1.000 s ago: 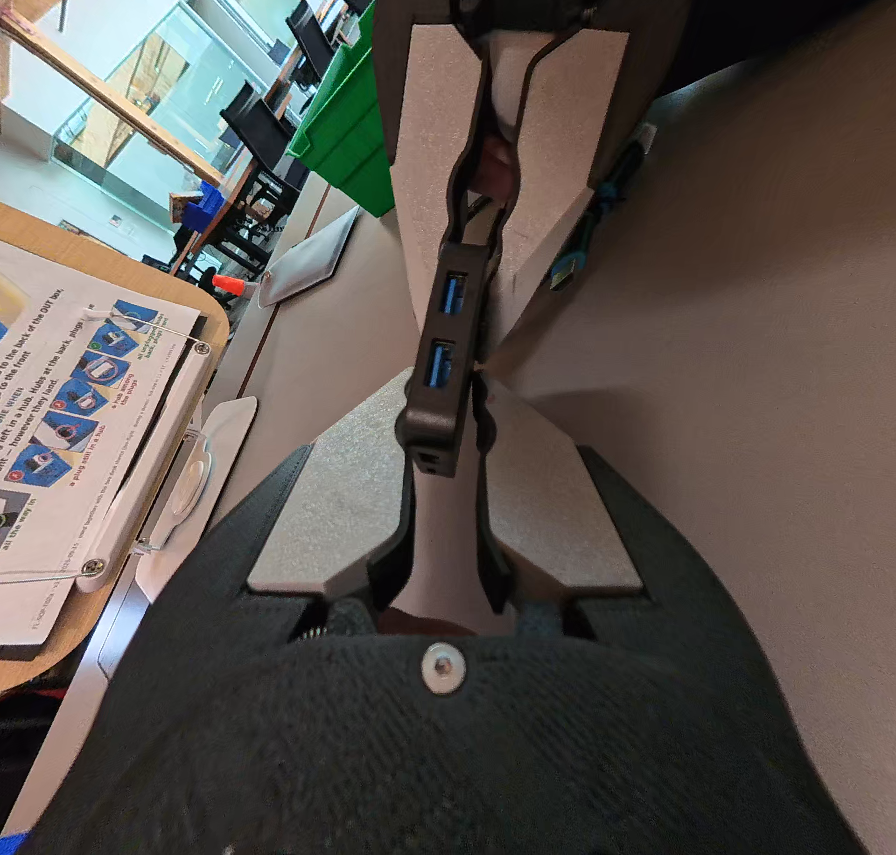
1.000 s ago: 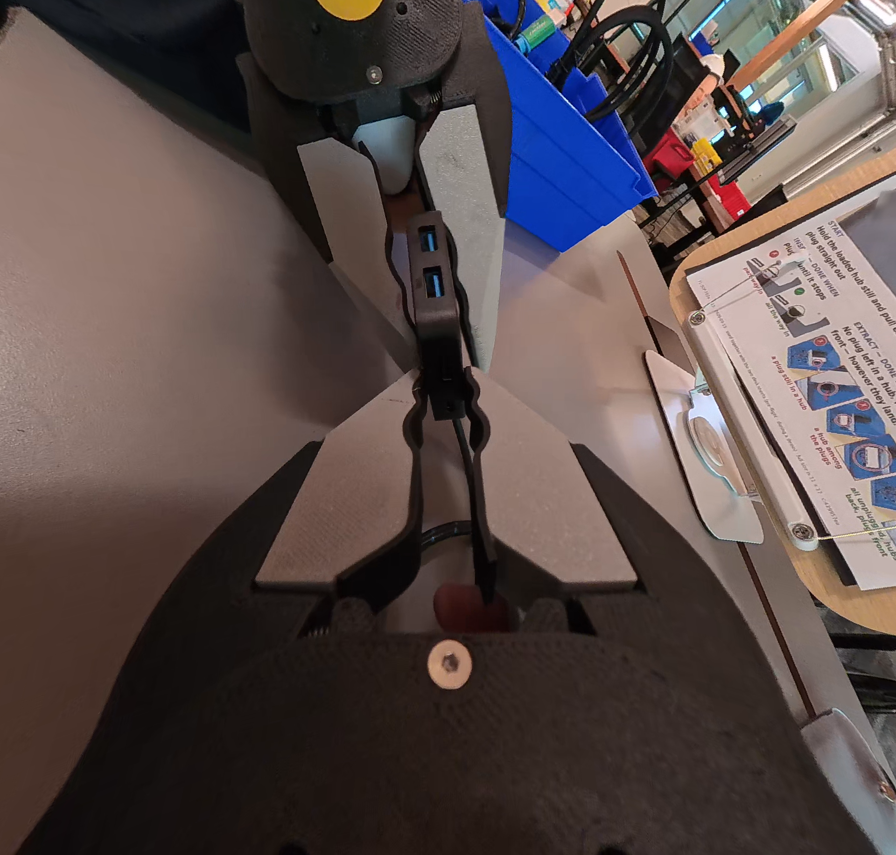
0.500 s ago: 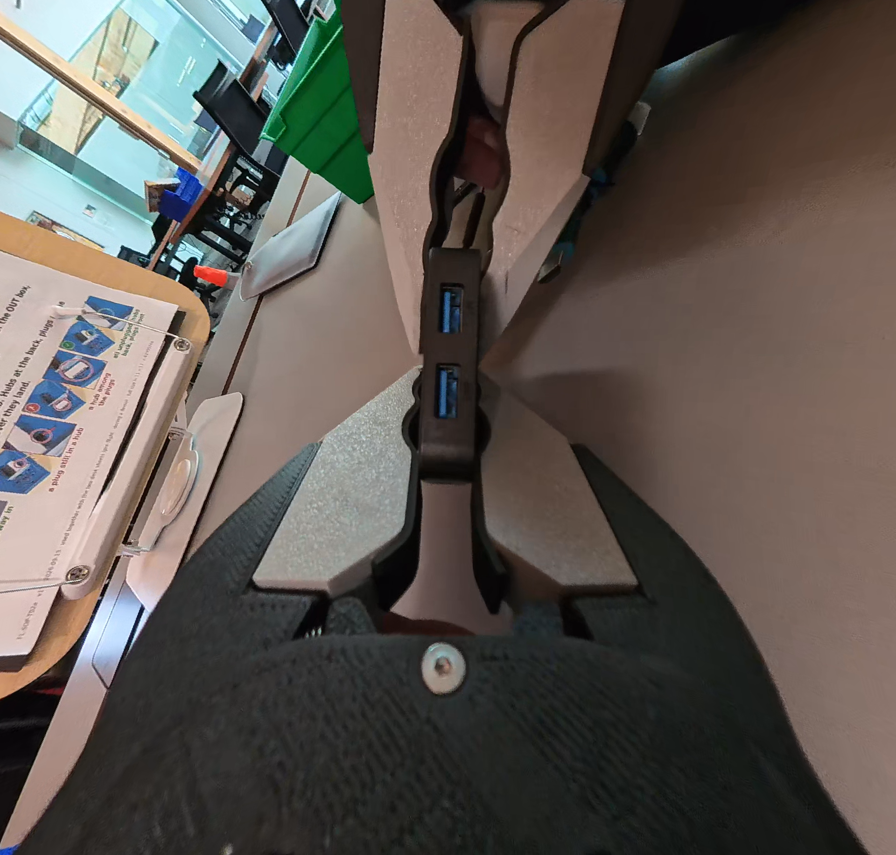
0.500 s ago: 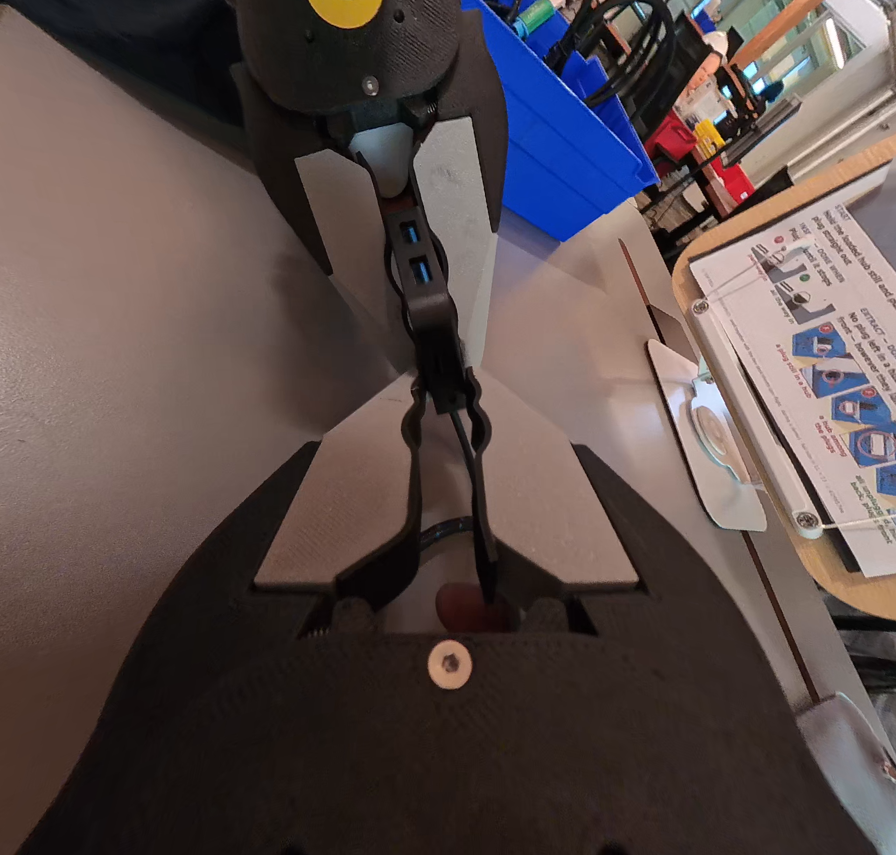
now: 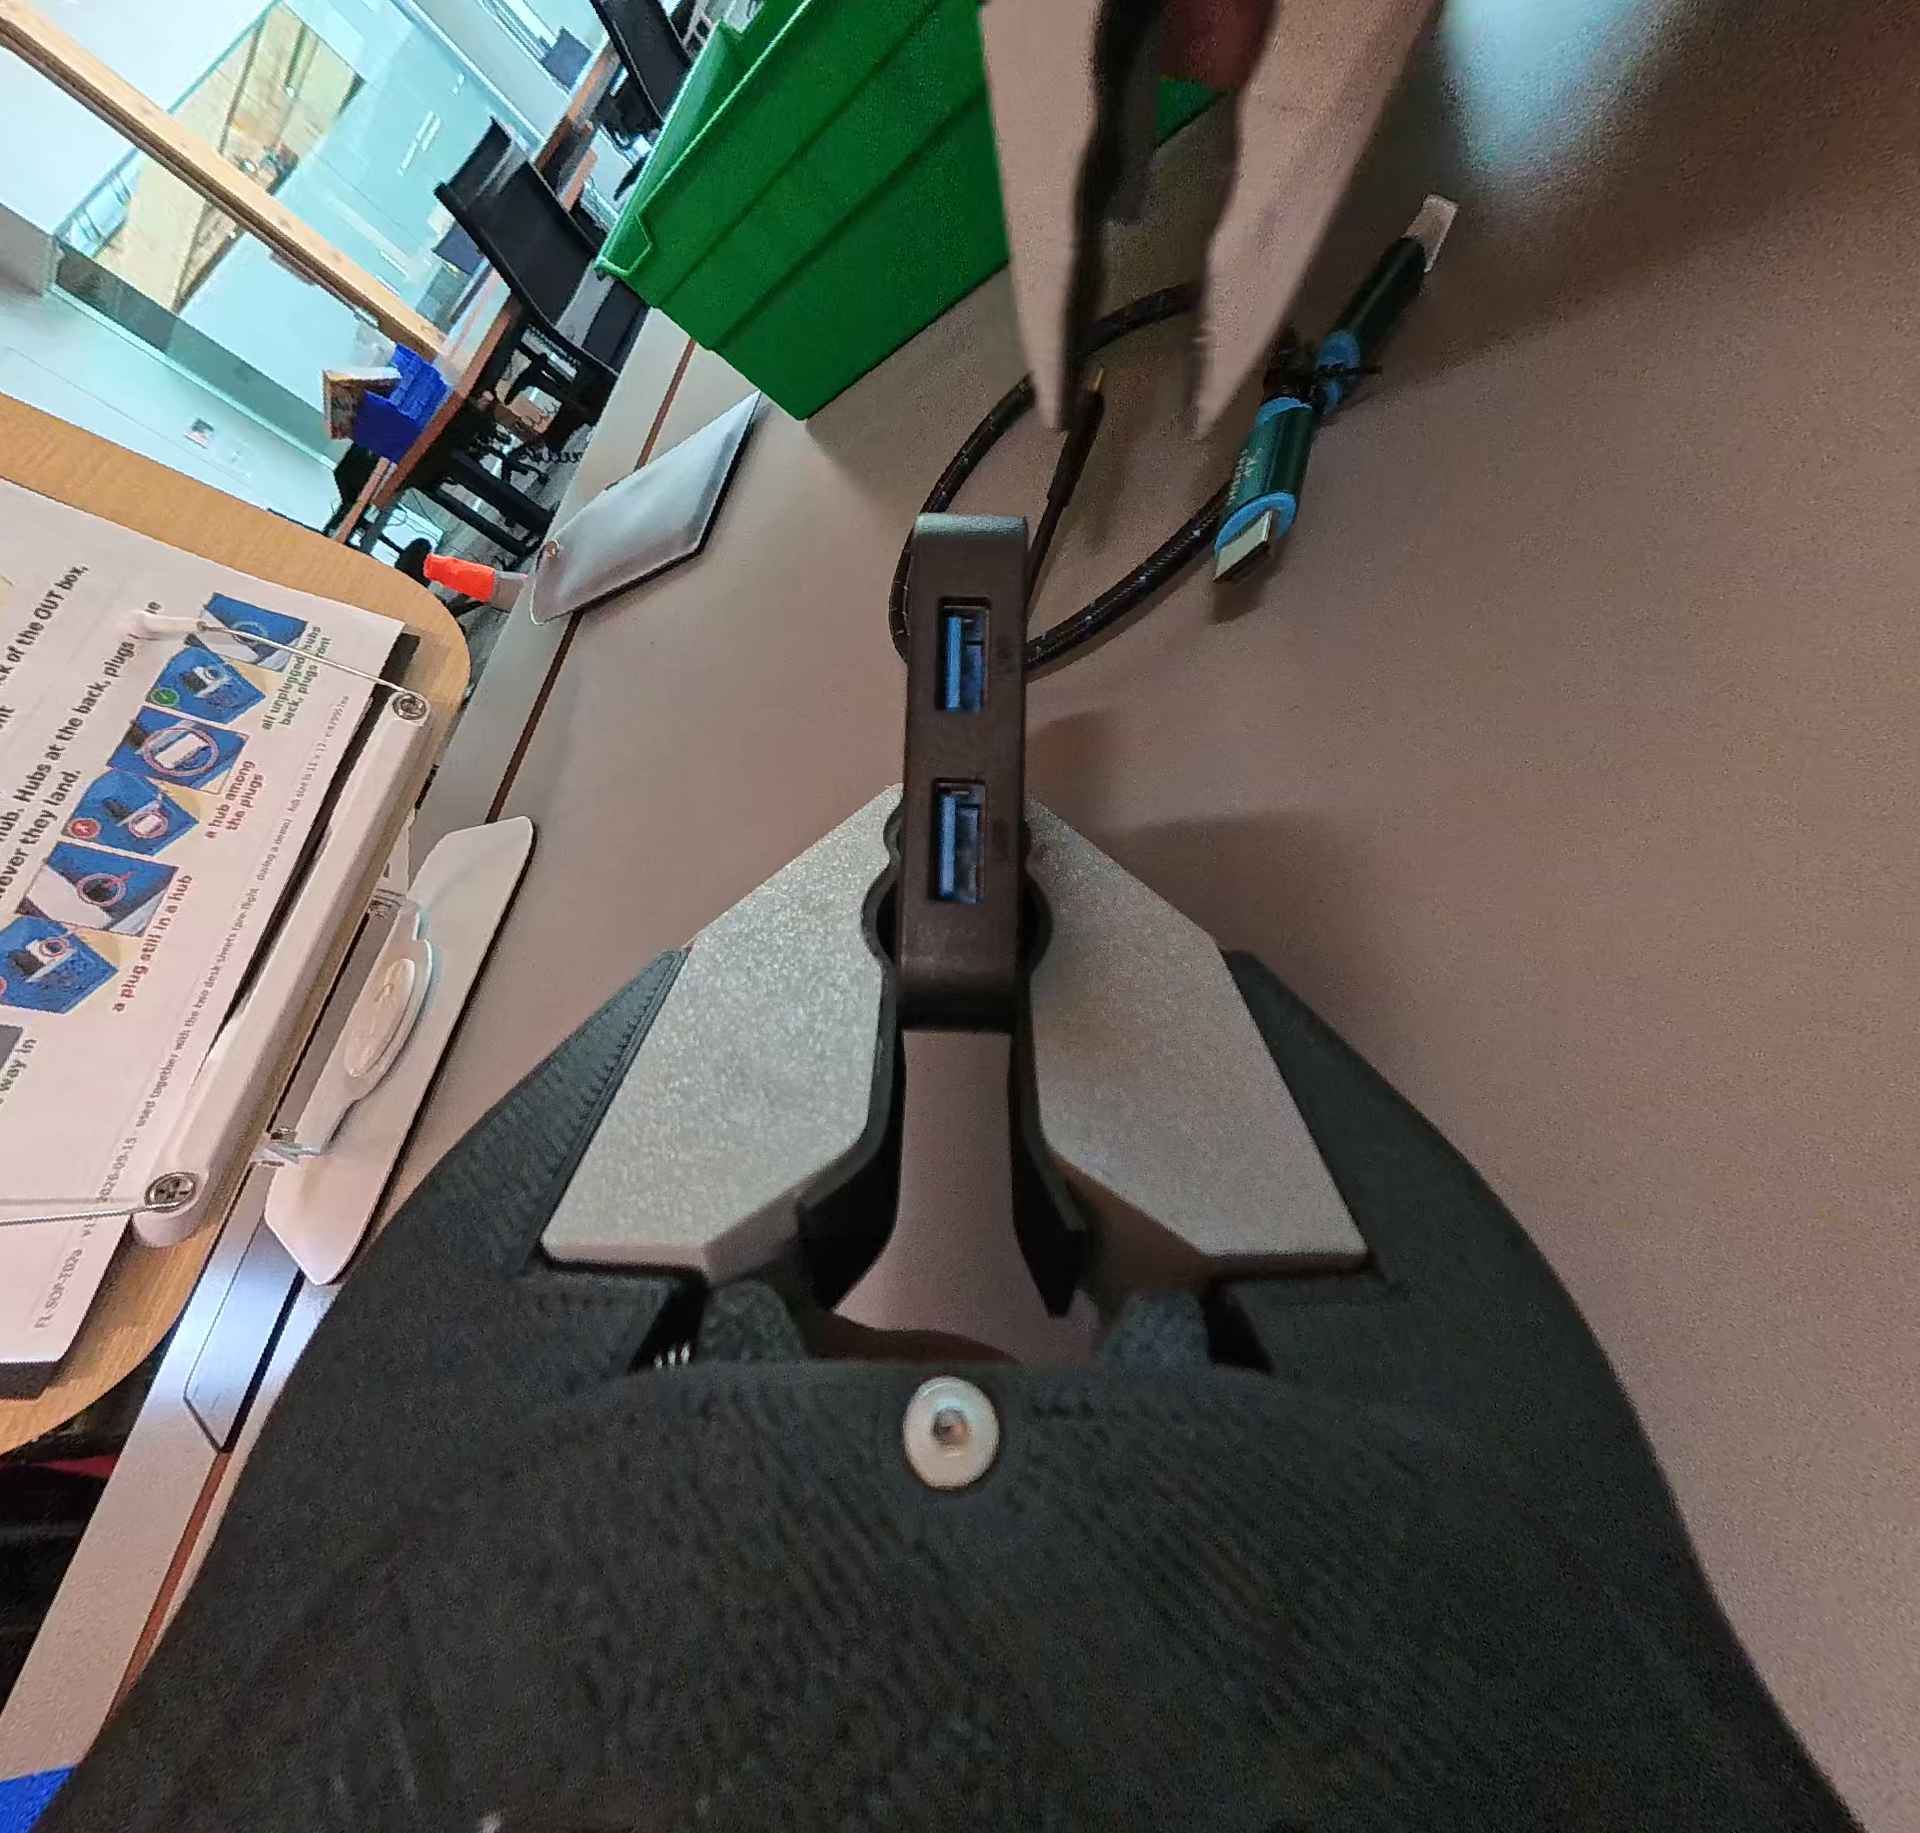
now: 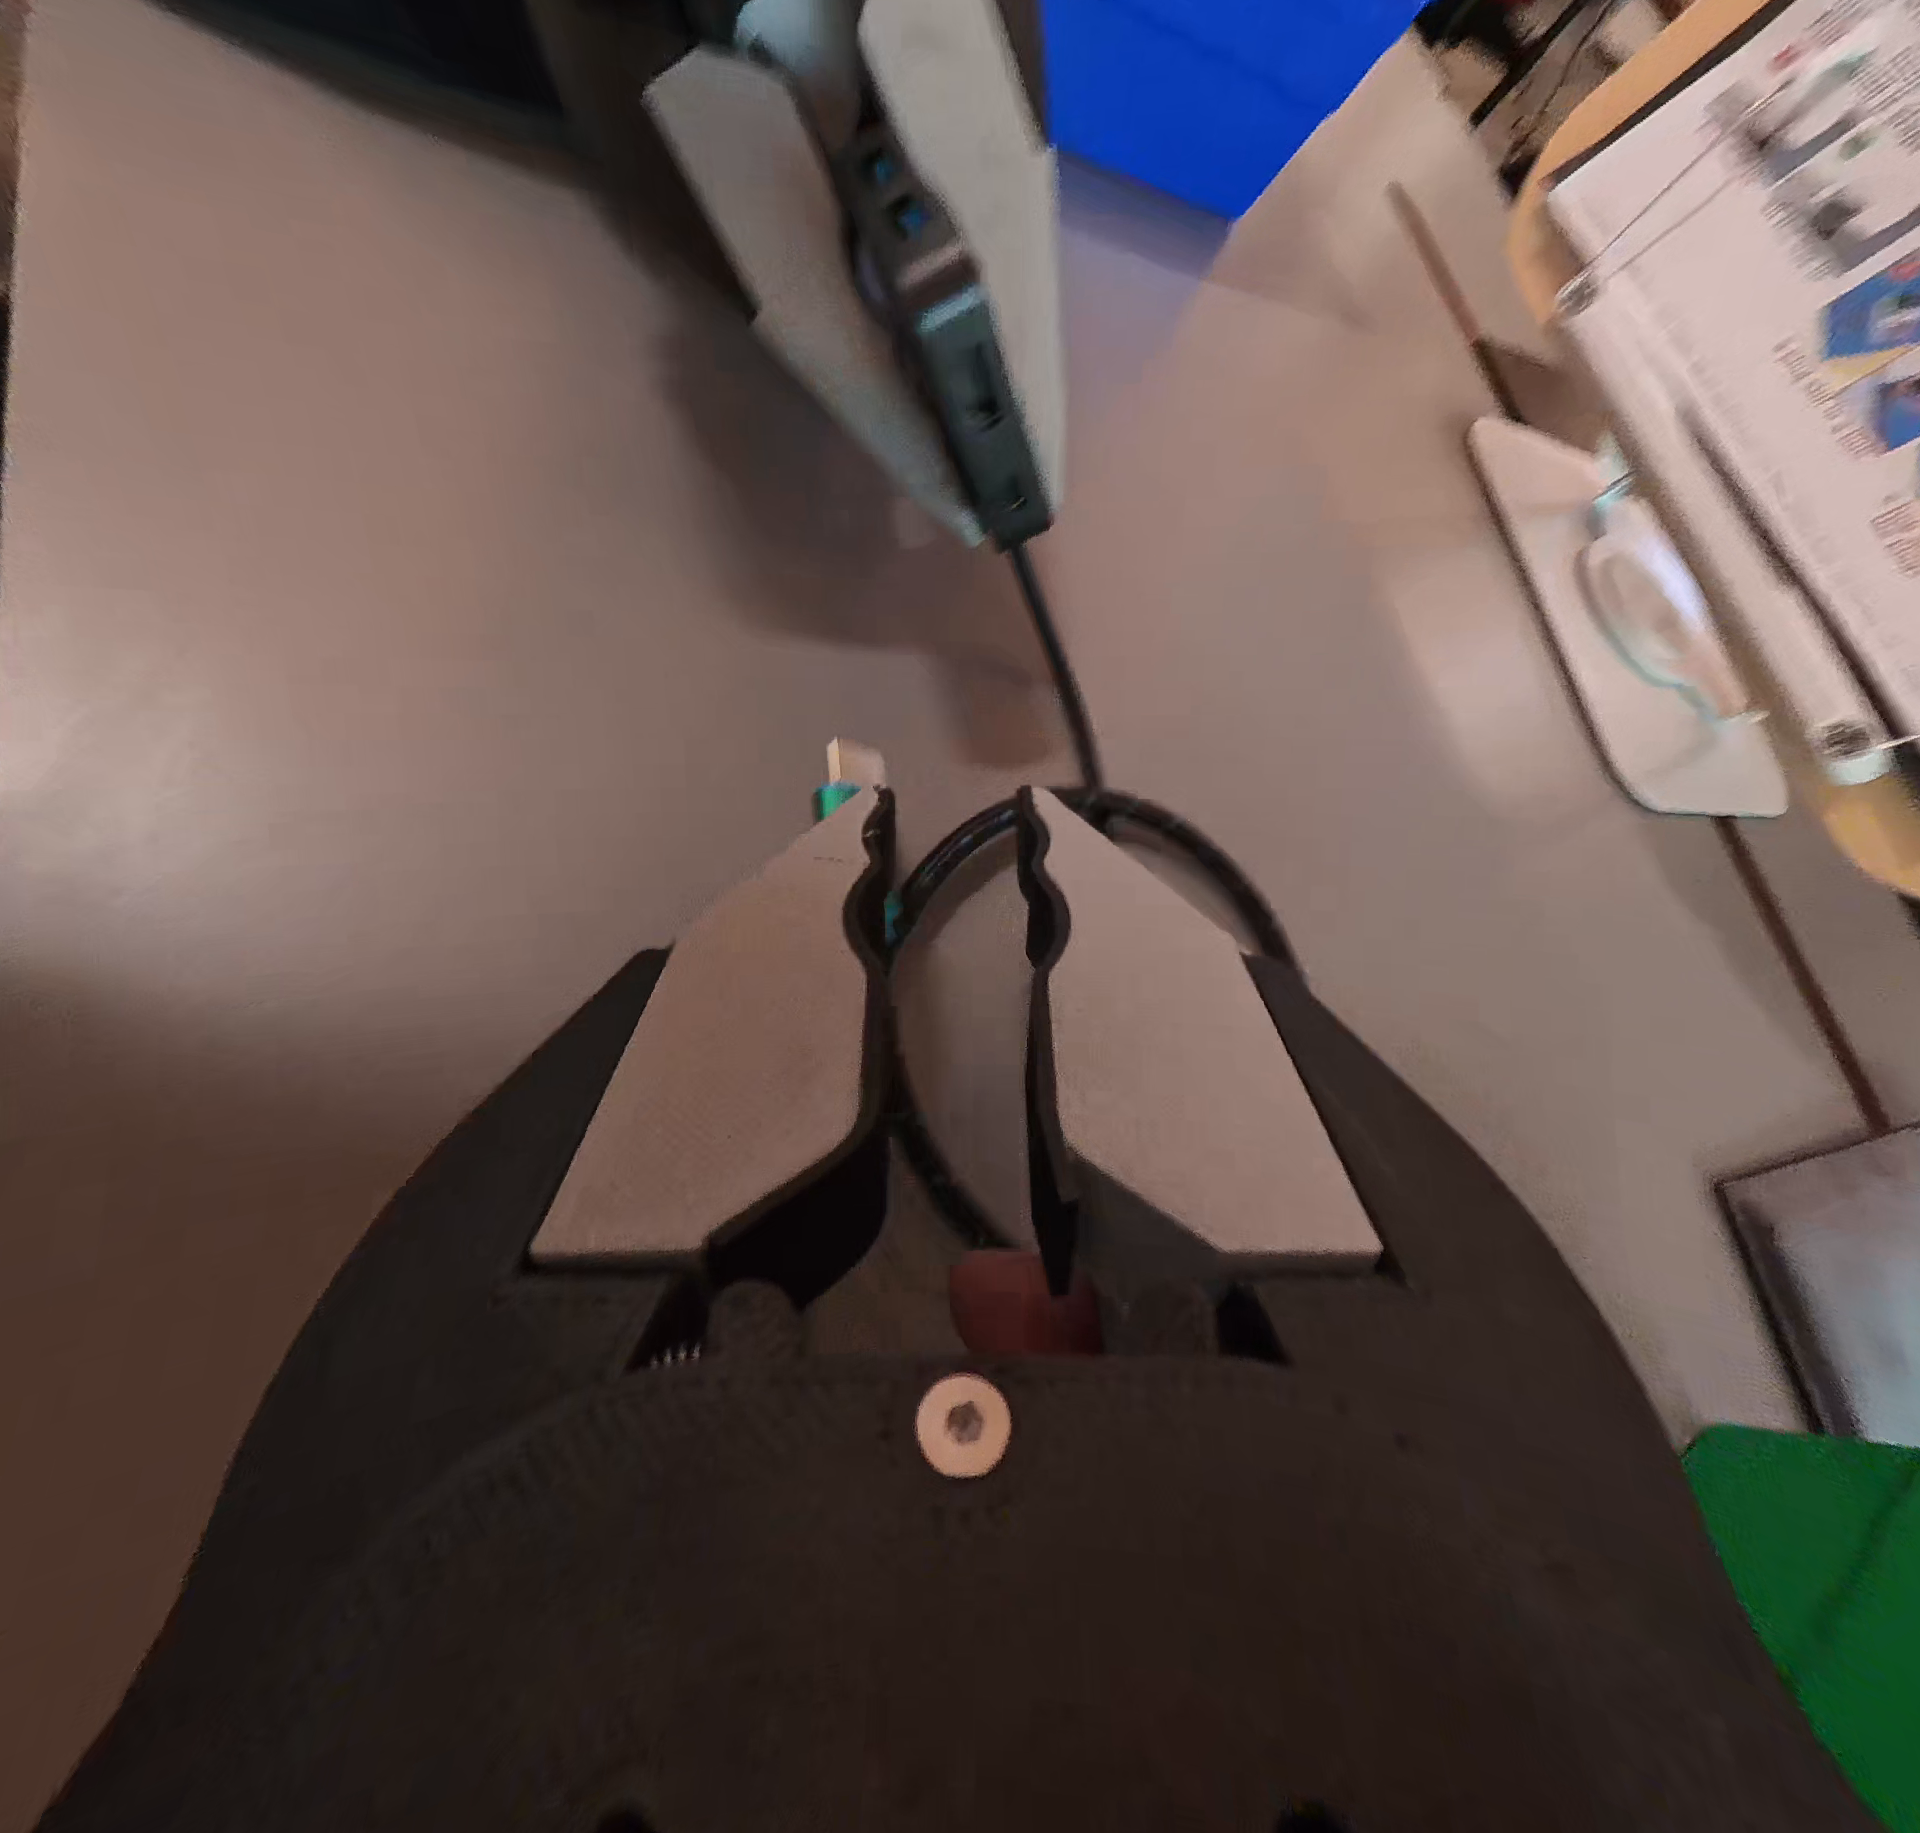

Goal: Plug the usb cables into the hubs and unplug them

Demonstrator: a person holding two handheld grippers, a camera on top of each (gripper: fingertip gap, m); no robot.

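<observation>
The table (image 5: pixel 1558 848) is a plain grey-brown surface that lies under both grippers. A green bin (image 5: pixel 831 173) stands on it far ahead of the left jaws and to their left. A blue bin (image 6: pixel 1195 48) stands beyond the left gripper as the right wrist view shows it. A sheet (image 5: pixel 125 848) with pictures is clipped on a wooden board at the left of the left jaws, probably so that it can be read during work.

The left gripper (image 5: pixel 961 910) has its jaws clamped on the hub (image 5: pixel 964 744), a slim black bar with two blue ports. Only the near end sits between the jaws, in their round notch; the rest stands out forward with the ports facing the camera. I think this grip keeps the ports free and steady.

The right gripper (image 6: pixel 961 827) has its jaws a little apart with nothing between them. It hangs above the table, ahead of the hub's far end and well apart from it.

The cable (image 5: pixel 1132 578) leaves the far end of the hub and makes a loose loop on the table, under the right jaws. It lies slack, so nothing pulls on the hub.

A small plug (image 5: pixel 1273 464) with a teal and blue body lies on the table just to the right of the loop.
</observation>
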